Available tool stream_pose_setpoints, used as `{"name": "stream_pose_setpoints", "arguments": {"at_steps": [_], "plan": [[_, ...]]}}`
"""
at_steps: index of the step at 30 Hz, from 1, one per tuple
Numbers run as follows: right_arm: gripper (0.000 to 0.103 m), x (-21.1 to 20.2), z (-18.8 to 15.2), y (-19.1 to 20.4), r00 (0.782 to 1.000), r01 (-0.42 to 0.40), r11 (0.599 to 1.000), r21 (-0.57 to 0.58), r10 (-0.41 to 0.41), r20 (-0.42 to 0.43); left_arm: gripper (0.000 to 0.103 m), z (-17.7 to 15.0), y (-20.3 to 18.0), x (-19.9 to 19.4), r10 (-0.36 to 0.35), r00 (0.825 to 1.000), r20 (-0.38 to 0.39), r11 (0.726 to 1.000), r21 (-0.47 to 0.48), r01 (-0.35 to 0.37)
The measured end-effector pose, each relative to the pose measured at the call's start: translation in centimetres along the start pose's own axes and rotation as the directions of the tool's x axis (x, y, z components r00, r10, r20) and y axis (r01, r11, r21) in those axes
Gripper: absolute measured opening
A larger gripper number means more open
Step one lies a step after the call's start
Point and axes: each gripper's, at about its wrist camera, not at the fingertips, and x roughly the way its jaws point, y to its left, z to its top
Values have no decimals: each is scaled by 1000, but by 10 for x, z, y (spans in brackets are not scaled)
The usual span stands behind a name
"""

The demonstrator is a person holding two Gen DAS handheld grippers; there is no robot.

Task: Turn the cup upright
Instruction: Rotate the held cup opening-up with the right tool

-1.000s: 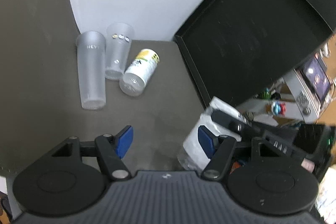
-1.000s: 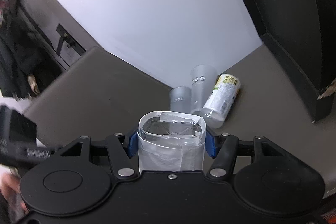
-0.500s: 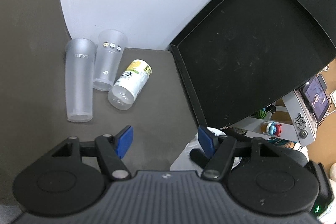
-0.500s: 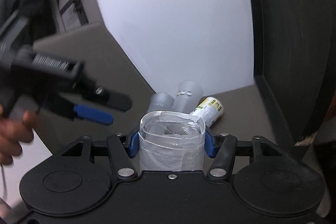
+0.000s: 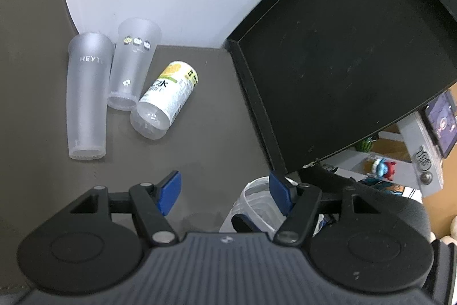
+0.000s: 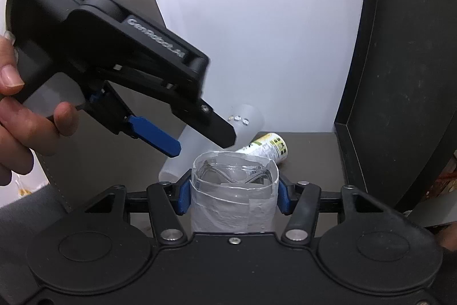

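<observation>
Dark grey tabletop (image 5: 217, 110) ran back to a white wall, with a black tray (image 5: 342, 62) leaning along its right edge. The right gripper (image 6: 232, 195) was clenched on the taped clear cup (image 6: 234, 205), its blue fingers (image 6: 184, 196) pressed against both sides. The cup stood with its long axis upright and its open mouth toward the camera, near the tabletop's front edge just beside the tray's near corner. The left gripper (image 5: 224, 193) was released, its fingers (image 5: 170, 190) spread wide with nothing between them.

Only the left wrist view showed all three things near the back edge: a tall frosted cup (image 5: 87, 96) and a shorter frosted cup (image 5: 132, 65), mouths toward the wall, and a yellow-labelled can (image 5: 165, 102) on its side. Only the right wrist view showed the cup's crumpled rim and the person's left hand (image 6: 20, 116) holding the left gripper above it.
</observation>
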Motion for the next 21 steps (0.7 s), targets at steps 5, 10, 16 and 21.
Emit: {"name": "stream_pose_setpoints", "arguments": {"at_steps": [5, 10, 16, 21], "plan": [[56, 5, -1, 0, 999, 37, 999, -2, -37, -3, 63, -3, 3, 19, 4, 999, -35, 1000, -13, -4], [58, 10, -4, -2, 998, 67, 998, 5, -66, -9, 57, -6, 3, 31, 3, 998, -58, 1000, -9, -3], [59, 22, -10, -5, 994, 79, 997, 4, -79, -72, 43, -9, 2, 46, 14, 996, -90, 1000, -3, -14], [61, 29, -14, -4, 990, 90, 996, -4, -90, -106, 39, -12, 3, 51, 3, 994, -105, 1000, 5, -2]]}}
